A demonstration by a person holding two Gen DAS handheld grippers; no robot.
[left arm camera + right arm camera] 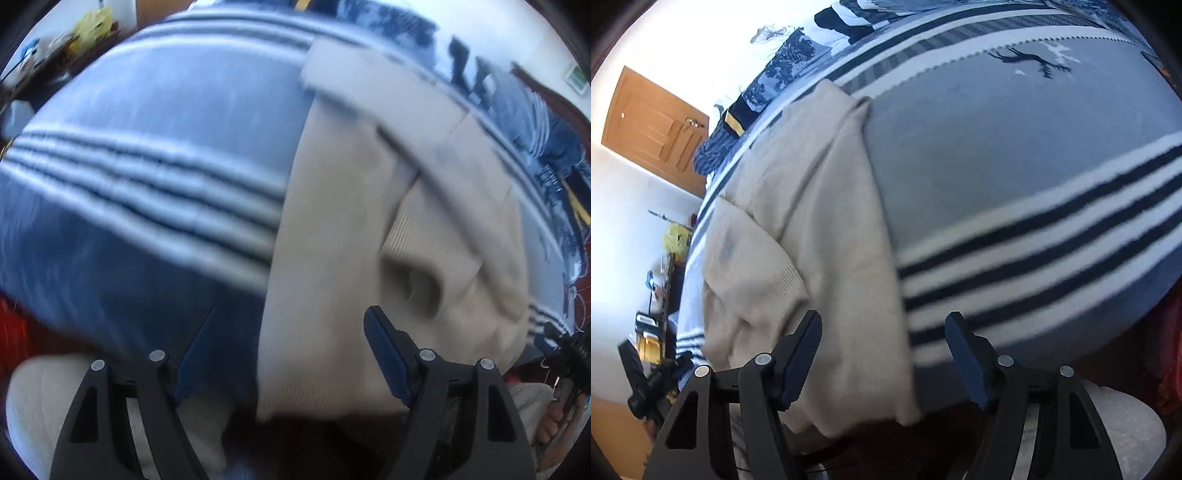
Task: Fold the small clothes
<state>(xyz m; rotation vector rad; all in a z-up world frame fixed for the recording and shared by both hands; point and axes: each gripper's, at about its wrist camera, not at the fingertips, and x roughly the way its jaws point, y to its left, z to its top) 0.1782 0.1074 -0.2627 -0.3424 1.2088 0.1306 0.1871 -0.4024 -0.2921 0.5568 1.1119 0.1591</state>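
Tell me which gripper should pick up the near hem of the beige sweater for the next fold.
Probably the right gripper: open, its jaws straddle the beige sweater's near hem. The left gripper, also open, sits over the sweater's side edge, half above the striped blanket.

1. Garment (827,229), frame centre-left: plain cream-beige knit.
2. Bedspread (997,166), right: grey-blue with white and navy stripes.
3. Door (653,125), upper left: orange-brown wood.
4. Claw pads (798,354): dark blue.
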